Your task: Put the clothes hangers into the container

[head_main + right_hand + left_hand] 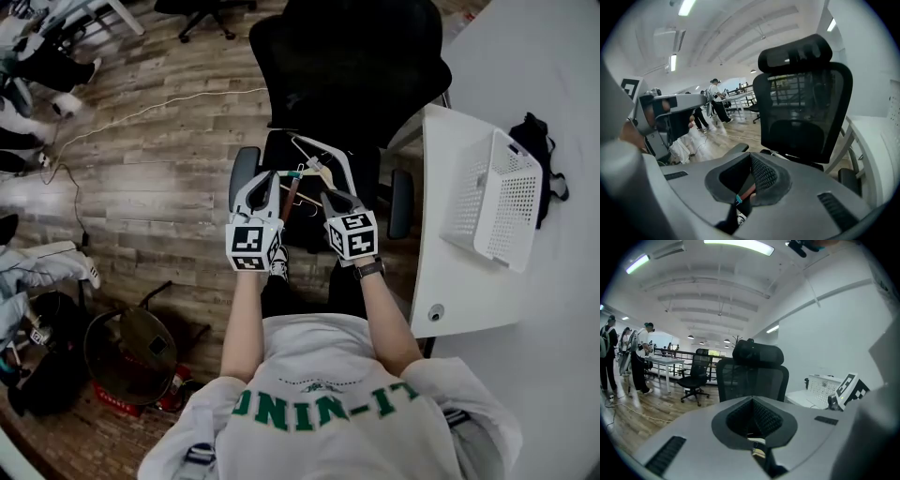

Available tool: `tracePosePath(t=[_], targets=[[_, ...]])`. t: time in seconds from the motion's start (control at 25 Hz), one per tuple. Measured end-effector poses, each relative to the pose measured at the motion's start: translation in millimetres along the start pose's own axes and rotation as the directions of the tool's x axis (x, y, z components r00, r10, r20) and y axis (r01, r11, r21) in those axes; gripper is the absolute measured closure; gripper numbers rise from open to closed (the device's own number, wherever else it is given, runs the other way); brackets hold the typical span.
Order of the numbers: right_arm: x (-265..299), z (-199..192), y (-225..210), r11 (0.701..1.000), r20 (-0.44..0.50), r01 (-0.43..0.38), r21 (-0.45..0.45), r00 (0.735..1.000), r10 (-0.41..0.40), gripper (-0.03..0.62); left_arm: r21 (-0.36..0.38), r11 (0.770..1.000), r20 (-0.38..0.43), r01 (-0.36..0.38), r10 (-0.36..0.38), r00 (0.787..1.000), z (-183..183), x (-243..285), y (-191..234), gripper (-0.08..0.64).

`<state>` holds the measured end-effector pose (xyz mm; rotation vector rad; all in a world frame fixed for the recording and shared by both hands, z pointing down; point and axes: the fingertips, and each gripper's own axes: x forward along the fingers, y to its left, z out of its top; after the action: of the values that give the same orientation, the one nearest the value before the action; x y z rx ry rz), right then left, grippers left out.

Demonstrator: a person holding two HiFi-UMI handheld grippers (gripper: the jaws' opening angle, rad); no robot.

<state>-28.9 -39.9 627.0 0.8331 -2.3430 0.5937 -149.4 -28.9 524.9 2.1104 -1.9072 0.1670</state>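
A person in a white T-shirt with green print stands at a black mesh office chair [354, 66] and holds both tools side by side over its seat. A loose heap of white, tan and red-brown clothes hangers [330, 148] lies on that seat, just beyond the tool tips and well apart from the container.

The left tool [267, 180] is clenched. In the left gripper view its dark ribbed pads meet at the bottom of their V, and a small pale piece shows in the slit below them.

The right tool [330, 190] is clenched too, with its jaws together. In the right gripper view a red-brown hanger bar [746, 191] with a small teal tag shows in the slit beyond the pads. I cannot tell whether either tool pinches what shows there.

To the right, on the white bench [469, 291], stands the white perforated plastic basket [511, 192]. A black bag [536, 141] lies just beyond it, farther along the bench. The floor [159, 187] is grey-brown wood plank, with a white cable trailing across it at the far left.
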Motion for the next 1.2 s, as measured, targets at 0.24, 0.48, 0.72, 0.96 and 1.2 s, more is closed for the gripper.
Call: tracePosePath(t=[0.24, 0.48, 0.72, 0.96, 1.2], targets=[[64, -64, 5, 0.996, -0.159, -0.091, 0.025, 0.983, 0.094, 0.537, -0.035, 0.997, -0.079, -0.069, 0.066, 0.995, -52, 16, 28, 0.555], [123, -124, 7, 0.988, -0.304, -0.152, -0.009, 0.942, 0.142, 0.511, -0.081, 0.992, -0.130, -0.095, 0.084, 0.988, -98, 29, 52, 0.555], [185, -182, 0, 0.961, -0.423, -0.242, -0.133, 0.891, 0.166, 0.481, -0.090, 0.991, -0.177, -0.096, 0.079, 0.981, -142, 51, 74, 0.555], [234, -231, -16, 0.808, -0.539, -0.388, -0.443, 0.836, 0.107, 0.446, -0.096, 0.993, -0.205, -0.074, 0.053, 0.977, -174, 71, 86, 0.555], [268, -281, -21, 0.539, -0.608, -0.523, -0.660, 0.793, 0.025, 0.434, -0.109, 0.992, -0.222, -0.059, 0.033, 0.974, -203, 84, 92, 0.555]])
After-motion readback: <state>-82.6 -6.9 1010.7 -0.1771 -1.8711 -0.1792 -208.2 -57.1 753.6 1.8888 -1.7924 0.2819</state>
